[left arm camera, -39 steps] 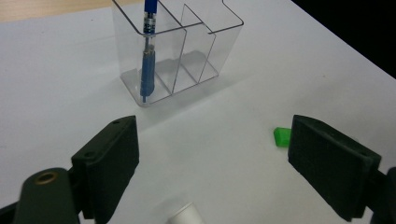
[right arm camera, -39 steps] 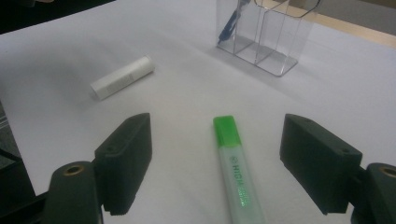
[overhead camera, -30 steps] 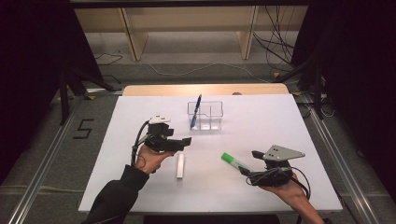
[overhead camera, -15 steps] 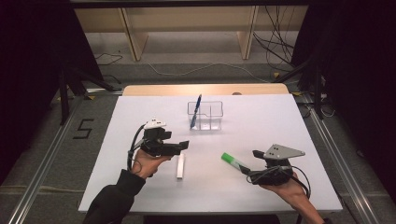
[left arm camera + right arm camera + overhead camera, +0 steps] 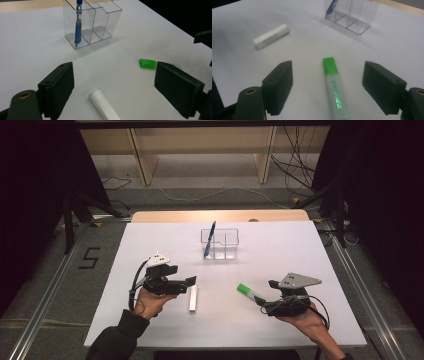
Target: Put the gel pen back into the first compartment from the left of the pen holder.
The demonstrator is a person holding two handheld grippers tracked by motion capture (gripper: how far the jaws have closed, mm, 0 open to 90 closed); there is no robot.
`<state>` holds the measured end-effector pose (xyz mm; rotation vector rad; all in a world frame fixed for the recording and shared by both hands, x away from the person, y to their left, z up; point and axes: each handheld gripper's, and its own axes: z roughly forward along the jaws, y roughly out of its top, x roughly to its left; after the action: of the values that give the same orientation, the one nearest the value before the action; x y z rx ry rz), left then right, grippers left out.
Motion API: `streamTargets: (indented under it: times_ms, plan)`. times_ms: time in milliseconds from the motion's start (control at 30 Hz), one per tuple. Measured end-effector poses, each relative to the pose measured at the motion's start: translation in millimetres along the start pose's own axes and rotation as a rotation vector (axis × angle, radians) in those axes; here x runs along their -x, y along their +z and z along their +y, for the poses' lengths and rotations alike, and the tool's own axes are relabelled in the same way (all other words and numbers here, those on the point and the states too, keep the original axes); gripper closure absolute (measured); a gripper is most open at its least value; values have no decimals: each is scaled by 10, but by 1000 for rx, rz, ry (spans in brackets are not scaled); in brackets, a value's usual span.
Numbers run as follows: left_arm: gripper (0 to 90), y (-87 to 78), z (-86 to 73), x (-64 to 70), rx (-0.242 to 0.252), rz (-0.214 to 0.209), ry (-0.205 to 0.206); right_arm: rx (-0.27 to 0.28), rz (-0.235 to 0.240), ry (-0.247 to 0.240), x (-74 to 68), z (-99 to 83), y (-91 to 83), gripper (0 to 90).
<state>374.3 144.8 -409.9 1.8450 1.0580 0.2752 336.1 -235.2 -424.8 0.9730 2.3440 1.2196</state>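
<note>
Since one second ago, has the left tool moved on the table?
Yes. In the high view the left tool has come back toward the person, away from the clear holder, beside the white tube.

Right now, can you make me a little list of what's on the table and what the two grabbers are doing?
table: white table top
holder: clear holder with three compartments, at the far middle
blue pen: blue pen standing tilted in one end compartment
white tube: white tube lying flat
green highlighter: green highlighter lying flat, cap pointing away from the person
left gripper: left gripper open, jaws either side of the white tube
right gripper: right gripper open, jaws either side of the green highlighter
</note>
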Motion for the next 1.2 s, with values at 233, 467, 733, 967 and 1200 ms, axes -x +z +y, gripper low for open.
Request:
streamTargets:
  times_ms: [233,467,733,967,1200]
  plan:
    - [157,-71,-44,25,29,-6,21,-47,-6,-13,54,77,33,250]
    - [155,-115,-78,27,42,-3,18,-98,-16,-23,112,159,104,250]
    - [155,-135,-132,12,40,2,26,-174,-18,-29,146,238,233,247]
    - [155,-160,-185,26,50,7,23,-245,-14,-45,154,263,371,245]
    - [154,-197,-222,45,61,12,27,-294,-12,-54,172,274,464,246]
